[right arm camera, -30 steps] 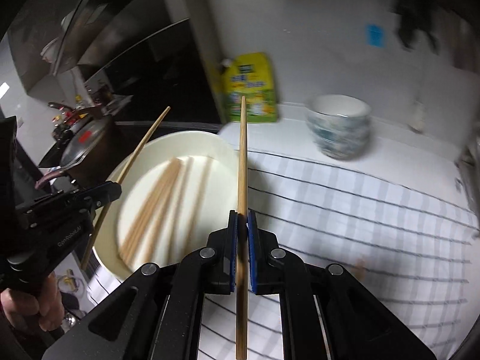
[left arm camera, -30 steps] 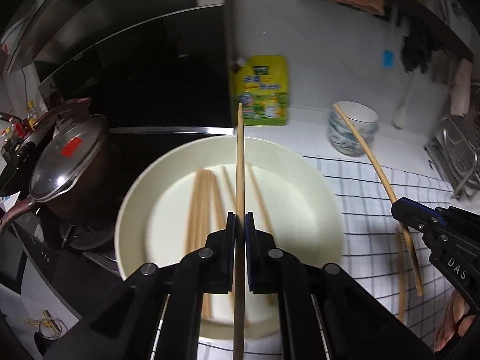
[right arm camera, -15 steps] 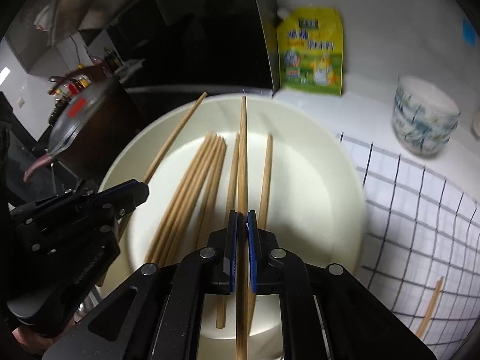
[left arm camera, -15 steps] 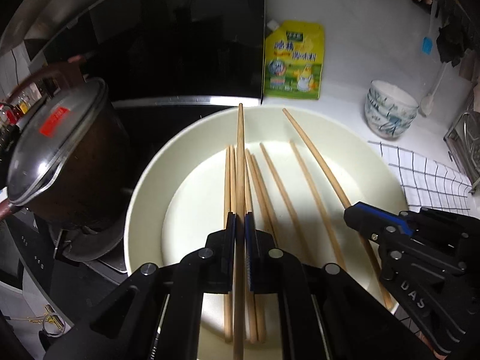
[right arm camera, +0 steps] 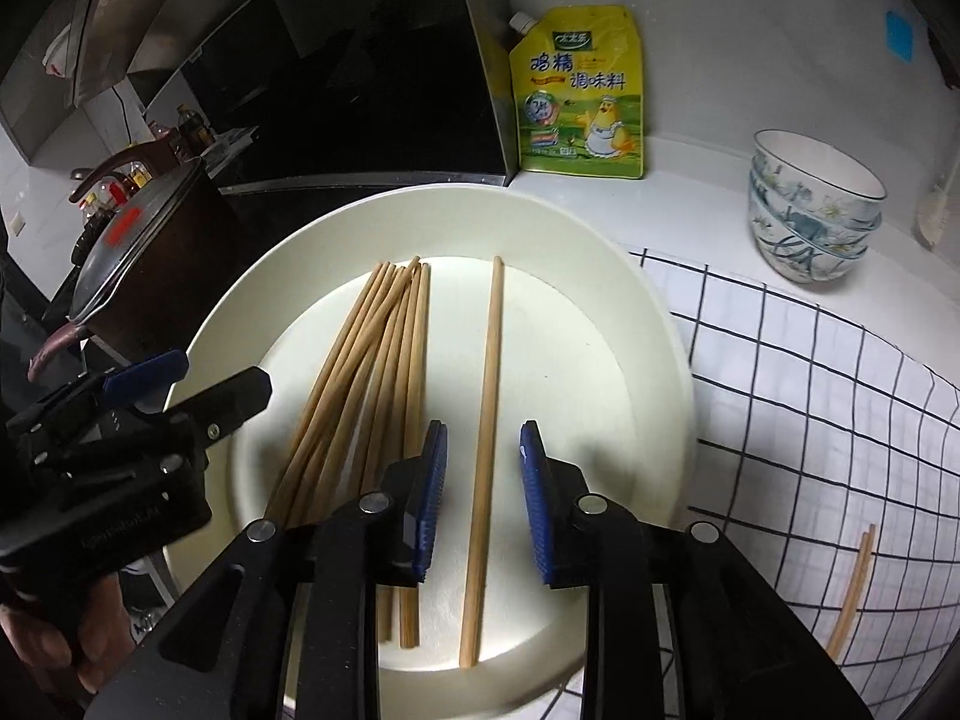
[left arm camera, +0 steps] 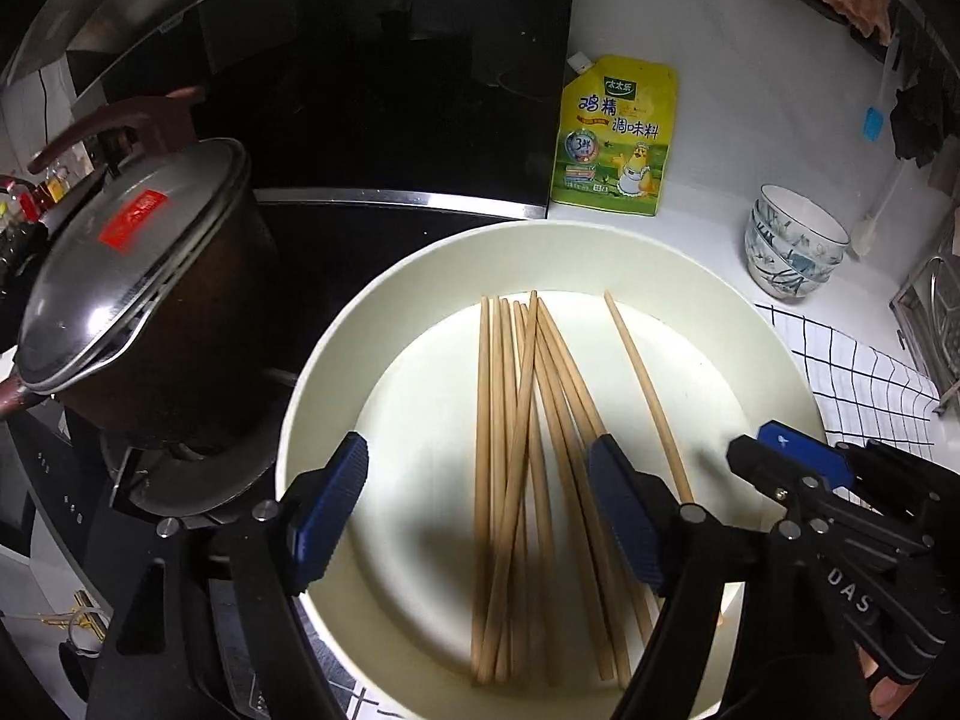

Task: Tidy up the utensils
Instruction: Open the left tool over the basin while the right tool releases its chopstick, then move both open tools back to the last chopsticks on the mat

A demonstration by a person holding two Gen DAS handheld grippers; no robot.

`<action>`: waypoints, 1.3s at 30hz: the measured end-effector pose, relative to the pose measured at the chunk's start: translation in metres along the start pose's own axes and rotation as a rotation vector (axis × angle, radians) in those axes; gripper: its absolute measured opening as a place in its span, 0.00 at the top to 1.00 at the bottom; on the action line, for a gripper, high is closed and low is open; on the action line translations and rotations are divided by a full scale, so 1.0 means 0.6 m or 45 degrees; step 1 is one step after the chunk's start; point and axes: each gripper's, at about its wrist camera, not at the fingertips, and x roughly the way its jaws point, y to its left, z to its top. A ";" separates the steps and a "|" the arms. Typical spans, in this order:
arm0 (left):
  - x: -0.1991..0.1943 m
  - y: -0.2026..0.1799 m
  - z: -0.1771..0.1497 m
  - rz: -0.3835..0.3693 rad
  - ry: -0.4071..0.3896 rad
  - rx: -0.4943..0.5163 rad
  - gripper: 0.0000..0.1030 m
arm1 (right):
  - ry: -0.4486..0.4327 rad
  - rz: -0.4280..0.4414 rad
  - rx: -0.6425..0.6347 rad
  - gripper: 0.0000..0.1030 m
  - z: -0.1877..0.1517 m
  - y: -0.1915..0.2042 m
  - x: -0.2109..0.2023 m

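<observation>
White worktop (right arm camera: 690, 192), checked cloth (right arm camera: 810, 396) at 3 o'clock, lidded pot (left arm camera: 138, 312) at 9. Cream plate (left arm camera: 690, 276) centre, bundle of chopsticks (left arm camera: 516, 420) lying flat inside. Left gripper (left arm camera: 480, 504): just been opening, now wide apart over bundle, clear of it. Right gripper (right arm camera: 483, 498): just been opening, slightly apart, single chopstick (right arm camera: 486, 420) lying loose between, untouched.

White counter (left arm camera: 708, 240), black stove backsplash (left arm camera: 372, 96), checked cloth (right arm camera: 810, 372)
</observation>
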 end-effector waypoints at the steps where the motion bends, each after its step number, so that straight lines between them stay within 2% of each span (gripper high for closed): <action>1: -0.003 0.001 0.000 0.002 -0.001 -0.001 0.26 | -0.003 -0.001 0.002 0.75 -0.001 -0.001 -0.003; 9: -0.032 -0.014 -0.016 0.036 -0.029 0.011 0.21 | -0.044 -0.011 0.010 0.71 -0.016 -0.012 -0.048; 12: -0.044 -0.023 -0.020 0.030 -0.039 0.011 0.21 | -0.067 -0.020 0.023 0.64 -0.025 -0.023 -0.068; 17: -0.064 -0.045 -0.028 0.016 -0.053 0.020 0.18 | -0.084 -0.032 0.059 0.63 -0.047 -0.048 -0.100; 20: -0.075 -0.064 -0.035 0.000 -0.058 0.031 0.17 | -0.093 -0.053 0.074 0.55 -0.061 -0.065 -0.117; 39: -0.109 -0.234 -0.084 -0.151 -0.039 0.187 0.11 | -0.091 -0.194 0.233 0.47 -0.172 -0.208 -0.208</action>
